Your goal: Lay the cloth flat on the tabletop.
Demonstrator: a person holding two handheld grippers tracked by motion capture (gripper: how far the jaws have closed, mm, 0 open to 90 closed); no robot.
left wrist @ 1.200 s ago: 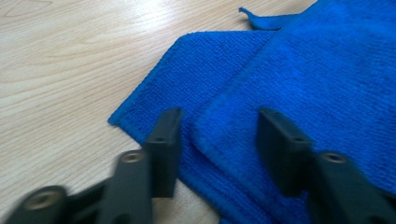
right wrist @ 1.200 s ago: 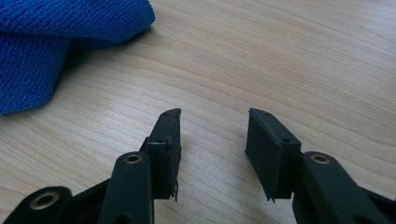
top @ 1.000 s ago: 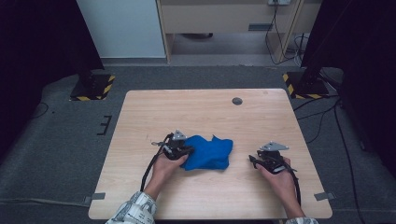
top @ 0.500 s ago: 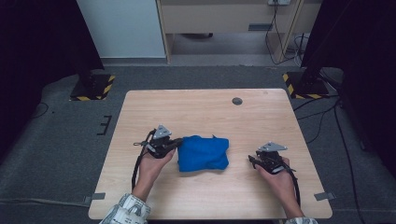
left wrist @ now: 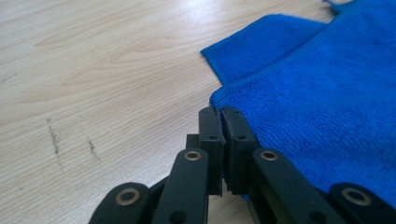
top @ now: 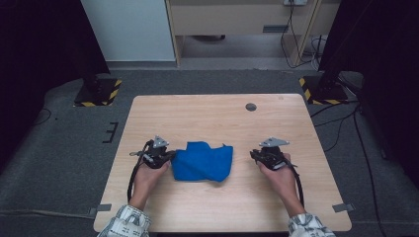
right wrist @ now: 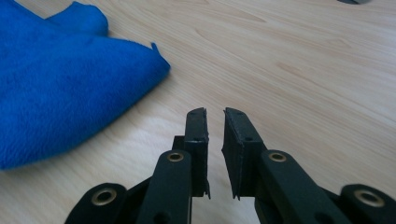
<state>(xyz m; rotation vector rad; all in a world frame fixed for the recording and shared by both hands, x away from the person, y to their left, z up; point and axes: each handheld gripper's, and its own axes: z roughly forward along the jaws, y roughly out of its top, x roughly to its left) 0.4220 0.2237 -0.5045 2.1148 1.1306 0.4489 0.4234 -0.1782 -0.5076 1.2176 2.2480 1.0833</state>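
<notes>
— Blue cloth [top: 202, 162] first: where did it lie?

— Just below the middle of the high view, bunched and folded on the wooden table [top: 212, 116], with a small flap sticking up at its upper edge. It sat between the two grippers, touching the left one and apart from the right one.

— What was the left gripper [top: 168, 156] doing?

— It showed at the left of the cloth in the high view, held in the person's left hand [top: 147, 174], its tip right at the cloth's left edge. In the left gripper view its two black jaws were pressed together with no gap to speak of, and the hem of the cloth lay against the right-hand jaw. I could not tell whether any fabric was caught between the pads; the hem looked to run just beside the tip.

— And the right gripper [top: 255, 155]?

— Right of centre in the high view, in the right hand [top: 281, 177], pointing toward the cloth with bare wood between them. In the right gripper view its jaws had just been closing; a narrow slit remained between the pads and nothing was in it. The cloth filled the upper left of that view, its rounded corner short of the jaws.

— Anything else on the table?

— A small dark round spot [top: 251, 106] toward the upper right of the tabletop, well away from the cloth. Patterned sleeves [top: 126, 222] came in at the bottom edge, and a cable looped down from each gripper.
</notes>
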